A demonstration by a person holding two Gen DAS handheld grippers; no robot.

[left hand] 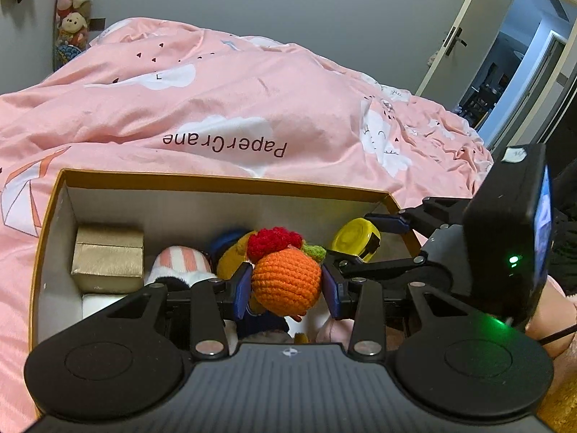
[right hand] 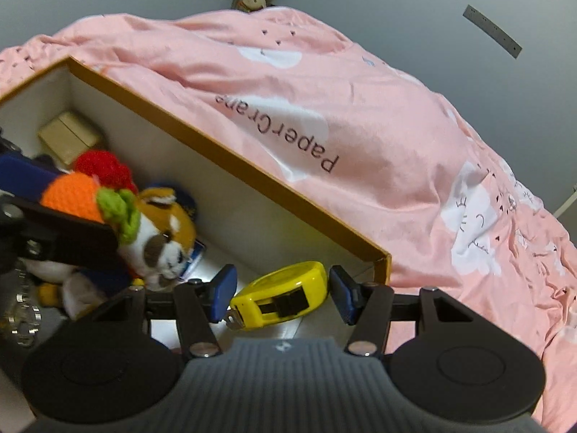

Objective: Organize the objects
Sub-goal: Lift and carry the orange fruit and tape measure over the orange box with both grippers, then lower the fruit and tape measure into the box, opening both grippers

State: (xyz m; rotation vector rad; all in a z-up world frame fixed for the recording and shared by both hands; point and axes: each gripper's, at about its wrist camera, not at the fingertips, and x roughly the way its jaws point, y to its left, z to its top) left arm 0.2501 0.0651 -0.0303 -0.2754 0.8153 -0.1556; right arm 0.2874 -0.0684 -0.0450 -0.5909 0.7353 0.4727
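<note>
Between the blue pads of the left gripper [left hand: 286, 285] sits an orange crocheted ball [left hand: 286, 281] with a red tuft and a green leaf, both pads pressed against its sides, held above the inside of a cardboard box [left hand: 223, 180] with a brown rim and white walls. Just to its right, the right gripper [right hand: 283, 294] grips a yellow tape measure [right hand: 285, 297] at the box's right end, near the corner, its pads against the case's two ends; from the pictures it cannot be told whether the tape measure rests on the box floor. Below the ball lie a brown-and-white plush dog [right hand: 162, 231] in a blue cap and a pink-striped soft toy [left hand: 180, 261], and a small gold box [left hand: 108, 258] stands by the left wall. The cardboard box rests on a bed covered by a pink quilt [left hand: 223, 104] printed with white clouds. Stuffed toys [left hand: 74, 7] hang in a column on the grey wall behind.
</note>
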